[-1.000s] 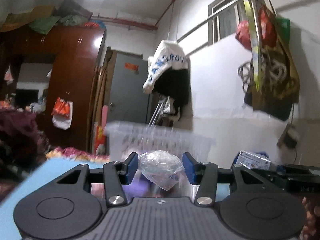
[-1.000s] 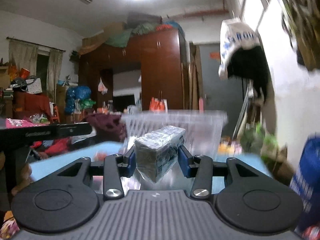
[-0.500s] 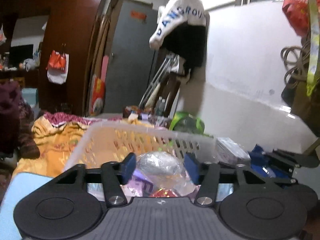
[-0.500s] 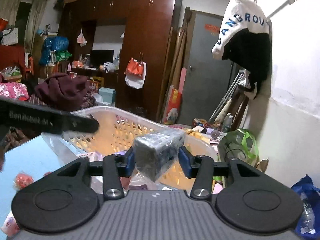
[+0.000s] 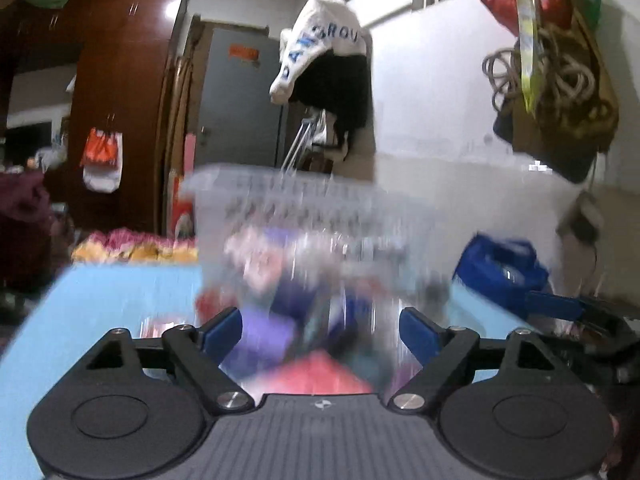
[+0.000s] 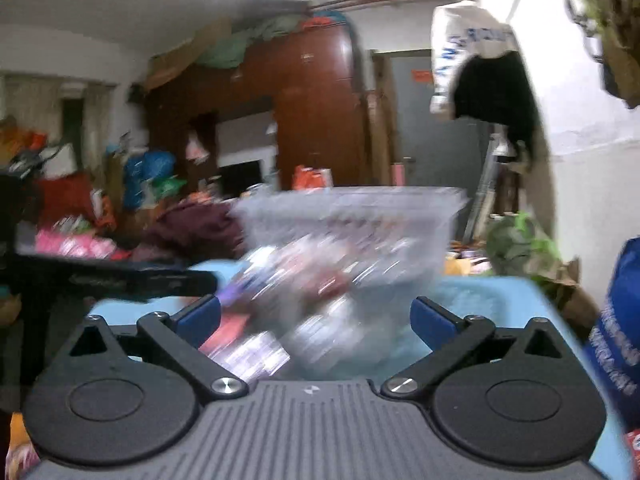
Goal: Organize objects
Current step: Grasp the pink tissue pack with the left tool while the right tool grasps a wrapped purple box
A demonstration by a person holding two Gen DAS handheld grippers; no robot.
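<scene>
A translucent slotted basket (image 5: 312, 208) stands on the blue table (image 5: 112, 304), blurred by motion, with coloured packets showing through its wall. My left gripper (image 5: 320, 332) faces its near side. Its jaws are opening wide and no thing is pressed between the blue pads (image 5: 222, 334). In the right wrist view the same basket (image 6: 352, 216) sits just ahead of my right gripper (image 6: 316, 318). Those jaws are also opening wide and grip nothing. Blurred wrapped packets (image 6: 260, 344) lie low in front of the basket.
A blue bag (image 5: 500, 268) stands at the table's right side beside the white wall. A brown wardrobe (image 6: 312, 120), piled clothes and hanging bags fill the room behind. The left gripper's black body (image 6: 120, 280) crosses the left of the right wrist view.
The clear-wrapped ball has left the left jaws and the dark wrapped block has left the right jaws. Both grippers opened and dropped back from above the basket to its near side.
</scene>
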